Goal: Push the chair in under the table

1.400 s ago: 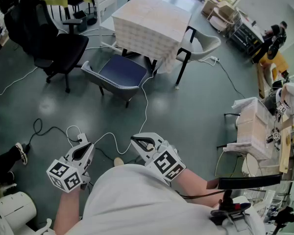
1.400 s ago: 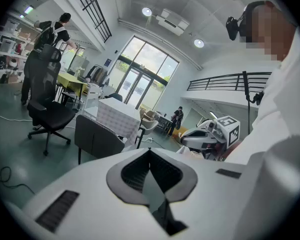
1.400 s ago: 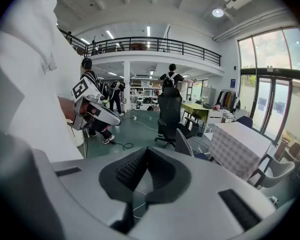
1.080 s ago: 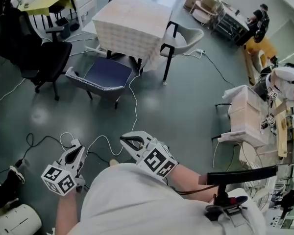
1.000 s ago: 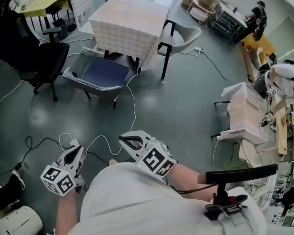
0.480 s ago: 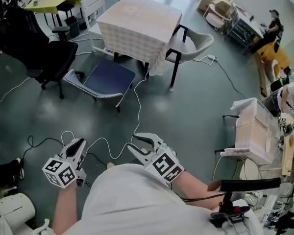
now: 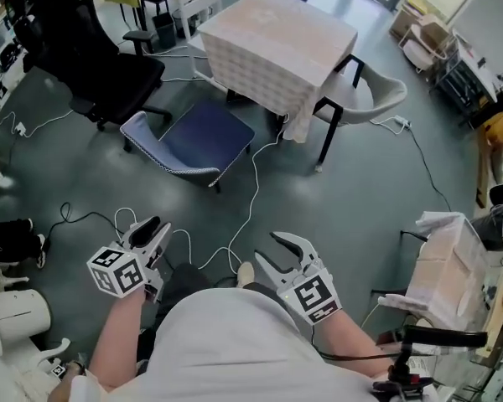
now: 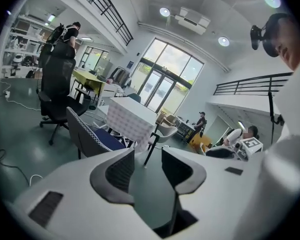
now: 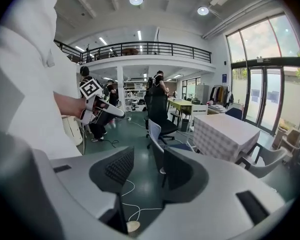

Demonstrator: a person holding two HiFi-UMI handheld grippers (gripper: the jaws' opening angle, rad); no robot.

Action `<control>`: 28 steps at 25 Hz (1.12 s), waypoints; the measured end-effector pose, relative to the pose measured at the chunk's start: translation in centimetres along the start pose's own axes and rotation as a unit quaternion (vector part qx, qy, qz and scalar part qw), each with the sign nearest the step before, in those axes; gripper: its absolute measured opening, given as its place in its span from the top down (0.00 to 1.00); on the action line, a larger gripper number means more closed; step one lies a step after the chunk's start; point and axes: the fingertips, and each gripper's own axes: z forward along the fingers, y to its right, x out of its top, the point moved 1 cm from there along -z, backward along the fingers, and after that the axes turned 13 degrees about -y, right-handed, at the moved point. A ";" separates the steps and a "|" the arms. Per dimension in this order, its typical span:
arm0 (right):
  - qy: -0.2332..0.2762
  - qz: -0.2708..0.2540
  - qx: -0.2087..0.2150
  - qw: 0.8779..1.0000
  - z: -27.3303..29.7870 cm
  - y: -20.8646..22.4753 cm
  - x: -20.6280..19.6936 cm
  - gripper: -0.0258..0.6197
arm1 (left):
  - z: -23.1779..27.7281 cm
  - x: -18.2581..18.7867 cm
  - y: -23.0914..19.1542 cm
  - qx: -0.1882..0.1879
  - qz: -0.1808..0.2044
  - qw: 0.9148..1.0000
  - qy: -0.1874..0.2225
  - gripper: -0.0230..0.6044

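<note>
The chair (image 7: 199,138), navy seat with a pale dotted back, stands pulled out from the cloth-covered table (image 7: 277,40), its back toward me. My left gripper (image 7: 155,227) and right gripper (image 7: 267,246) hover low over the floor, well short of the chair. Both pairs of jaws are opening with nothing between them. In the left gripper view the chair (image 8: 87,134) and table (image 8: 132,118) lie beyond the left gripper (image 8: 147,165). The right gripper view has the chair (image 9: 160,136) and table (image 9: 225,133) past the right gripper (image 9: 146,166), and my left gripper (image 9: 97,104) at left.
A black office chair (image 7: 101,57) stands left of the navy chair. A beige chair (image 7: 375,95) sits at the table's right side. White cable (image 7: 239,216) snakes across the floor between me and the chair. Stacked boxes (image 7: 444,262) are at right.
Both grippers were shut a second ago and now stand with jaws apart. Both have moved forward across the floor, and the chair and table sit further right in the head view.
</note>
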 end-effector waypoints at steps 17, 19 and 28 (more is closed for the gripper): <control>-0.035 0.023 -0.048 0.998 8.2 11.2 7.0 0.59 | 10.1 9.6 -19.6 0.102 -0.189 0.977 -0.009 0.58; -0.038 0.027 -0.059 0.997 9.3 12.1 8.3 0.58 | 11.4 9.9 -22.9 0.126 -0.210 0.969 -0.022 0.56; -0.060 0.051 -0.053 0.995 12.2 15.3 9.7 0.58 | 17.4 7.4 -30.6 0.182 -0.312 0.929 -0.081 0.54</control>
